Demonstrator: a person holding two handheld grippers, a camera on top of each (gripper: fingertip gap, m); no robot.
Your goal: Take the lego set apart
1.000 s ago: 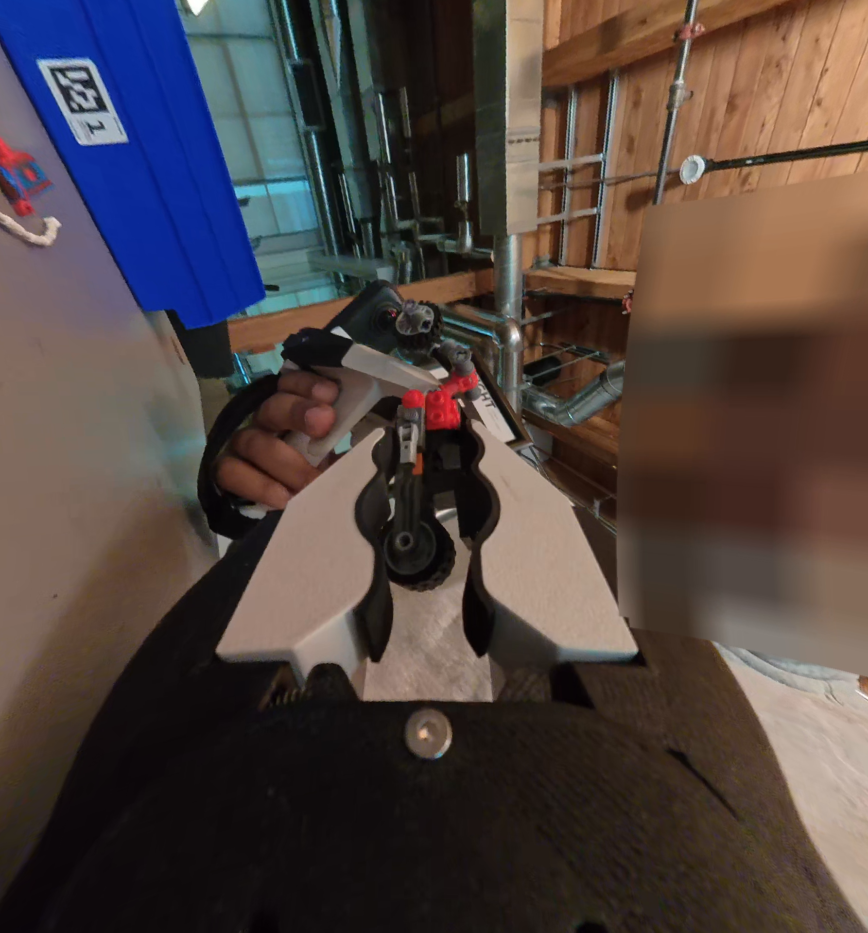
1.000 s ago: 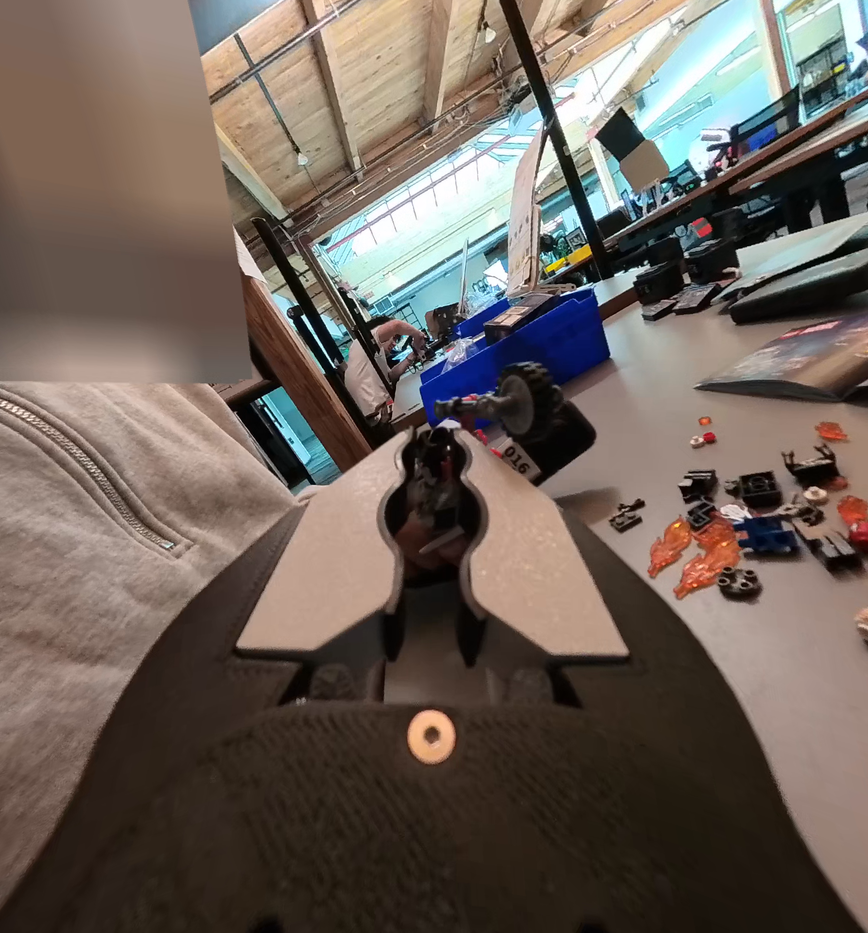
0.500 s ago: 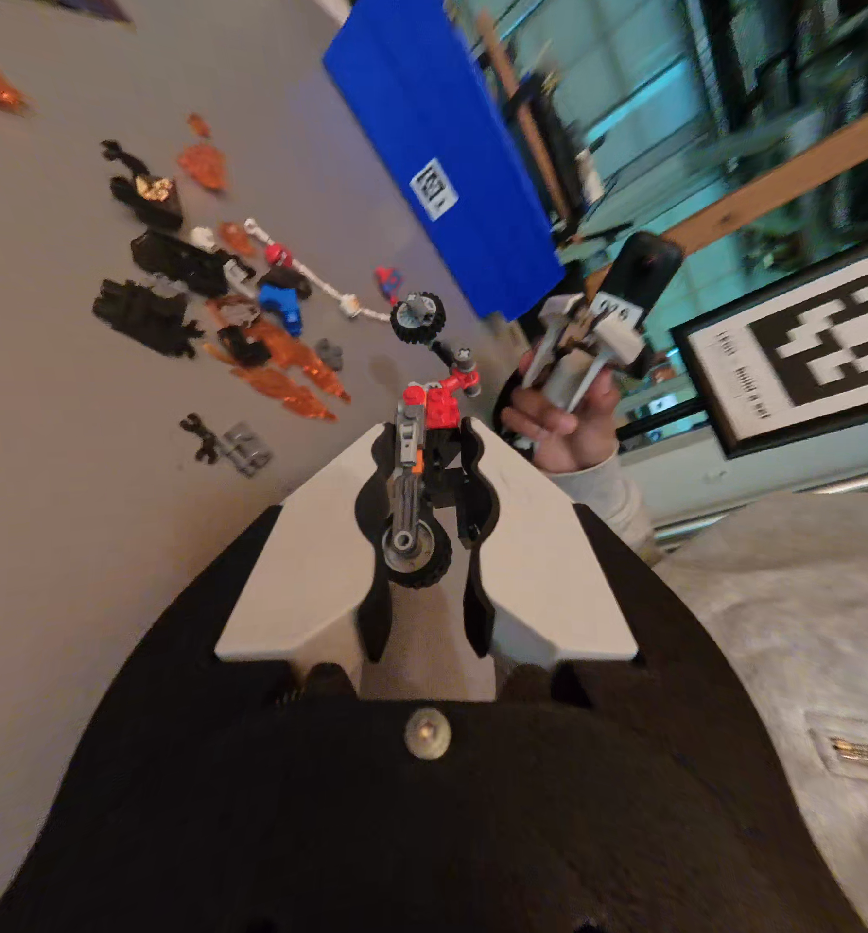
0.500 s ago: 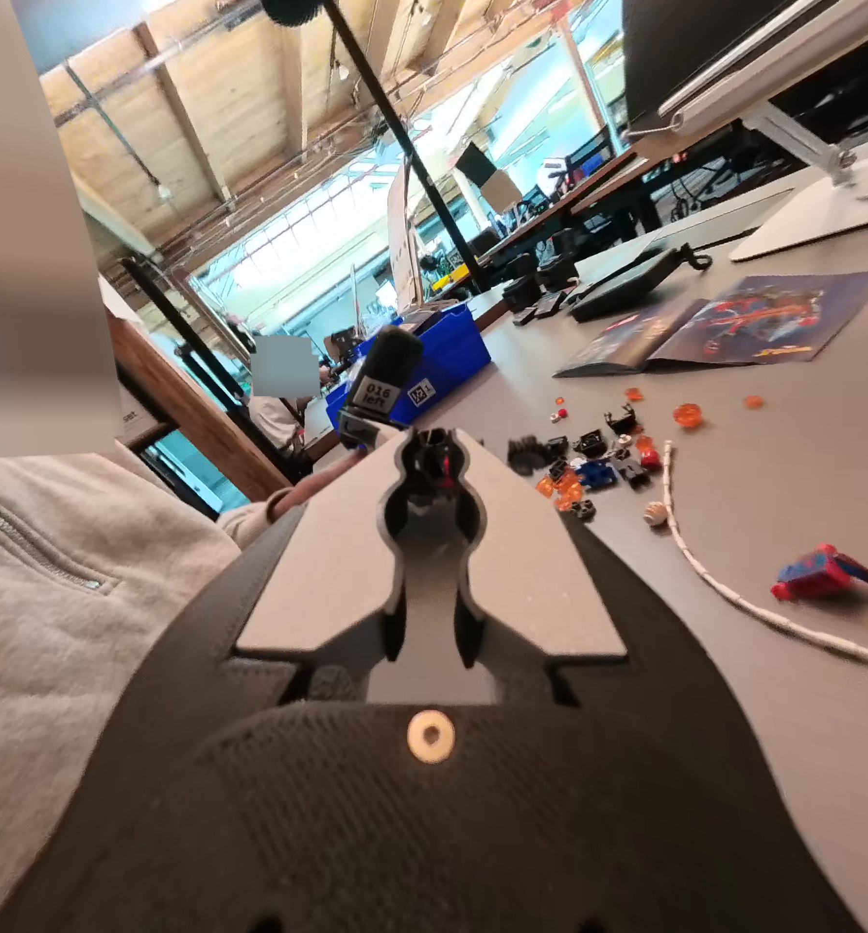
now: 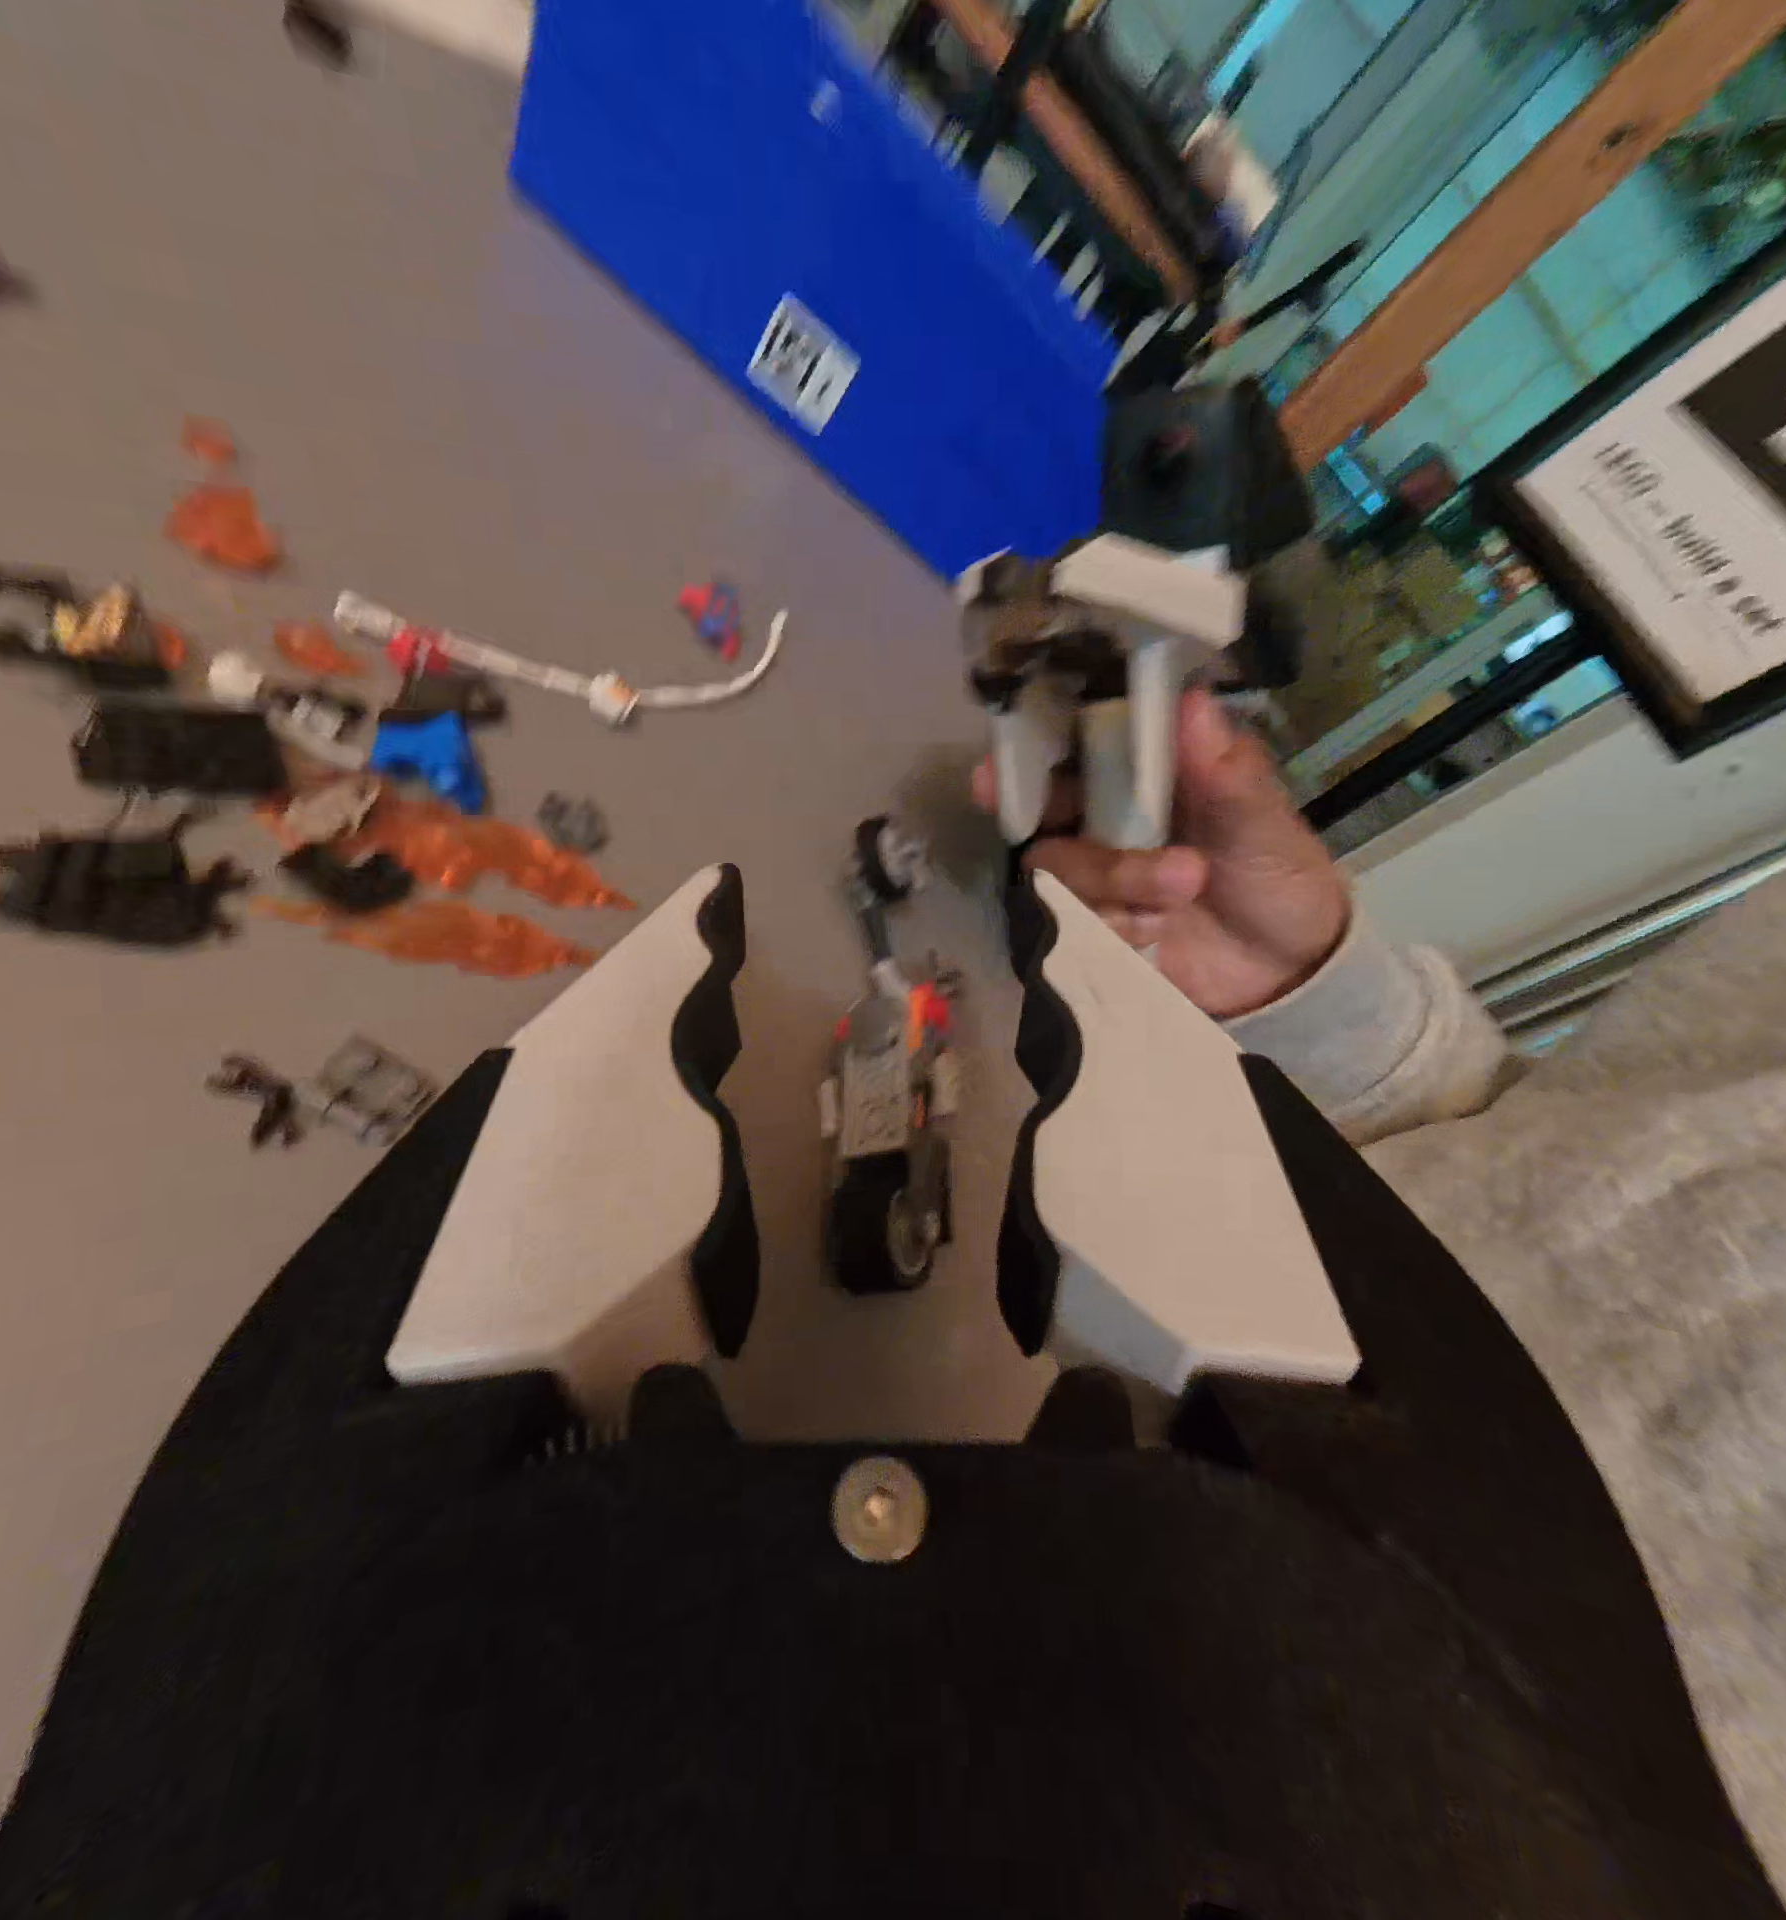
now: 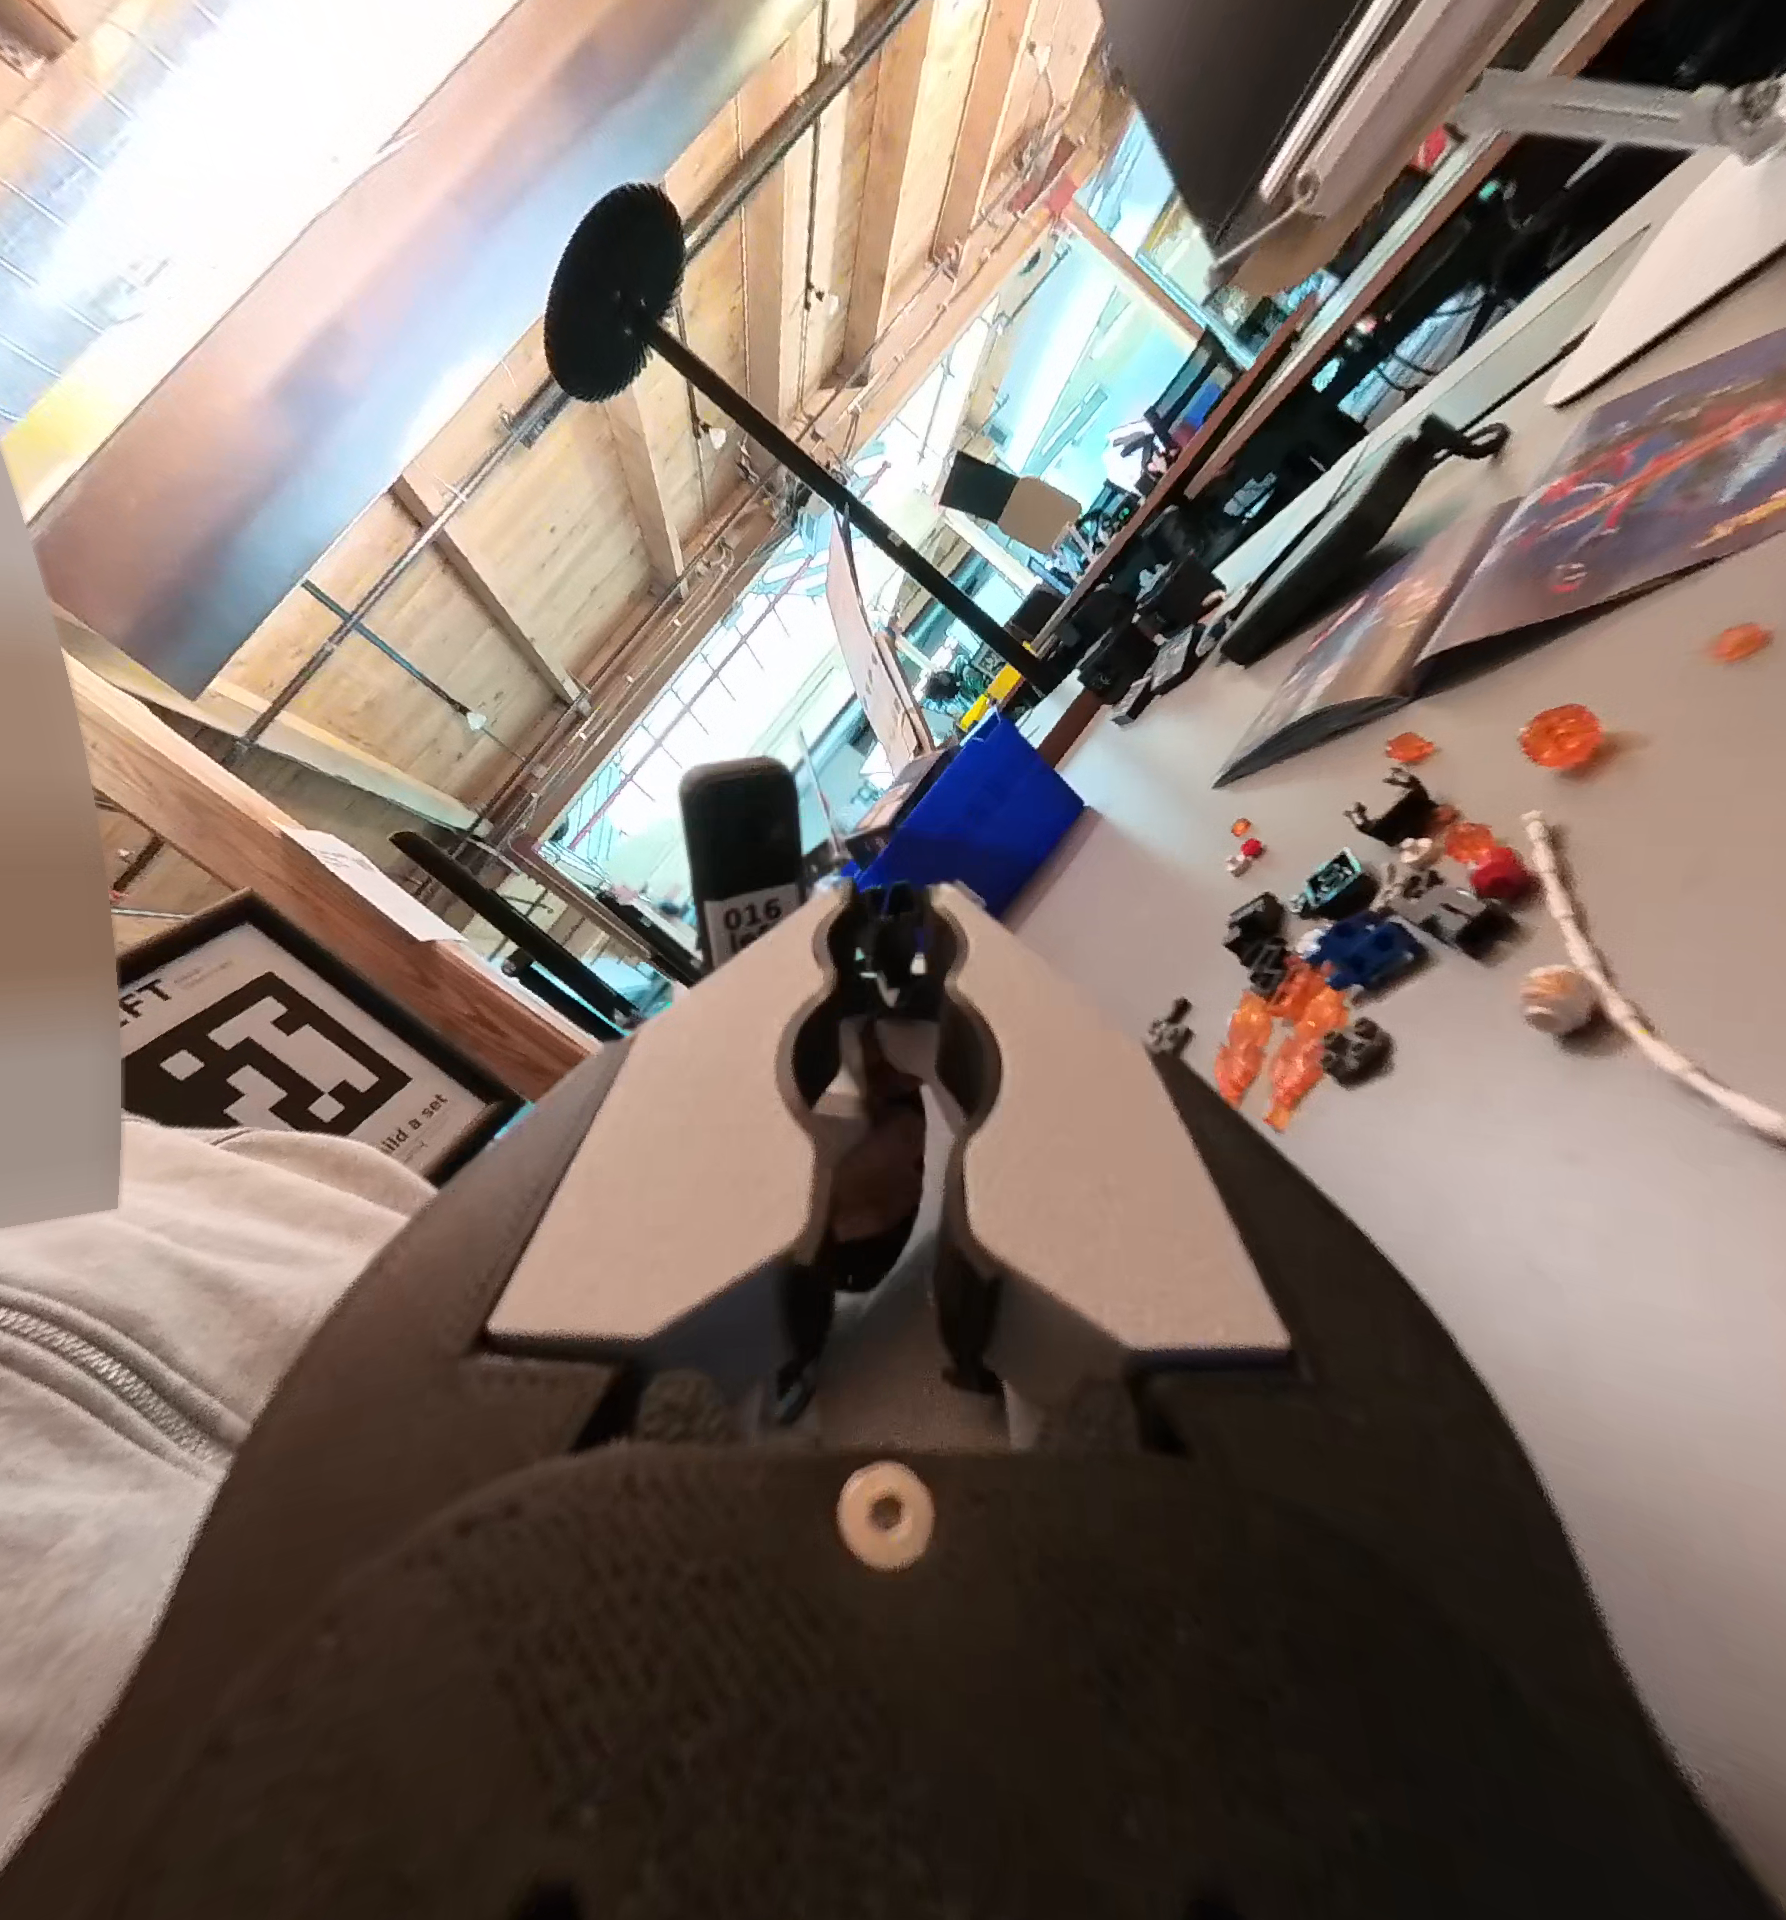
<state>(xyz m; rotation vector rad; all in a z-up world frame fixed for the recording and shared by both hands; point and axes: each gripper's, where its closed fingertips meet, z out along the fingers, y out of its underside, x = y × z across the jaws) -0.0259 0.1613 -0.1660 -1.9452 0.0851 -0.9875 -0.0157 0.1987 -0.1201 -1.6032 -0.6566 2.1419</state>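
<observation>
Left tongs (image 5: 873,894) released, jaws spread wide over the grey desk (image 5: 369,343). Lego motorcycle (image 5: 889,1117) lying on the desk between the parted fingers, touching neither, black wheel nearest the camera. Right tongs (image 6: 889,914) clenched on a small dark lego piece (image 6: 884,961) at the tips, held up off the desk in a hand (image 5: 1211,883). Loose pieces scattered well to the side: orange flames (image 5: 453,883), blue brick (image 5: 427,753), white cord (image 6: 1595,997). Blue bin (image 5: 795,270) beyond.
</observation>
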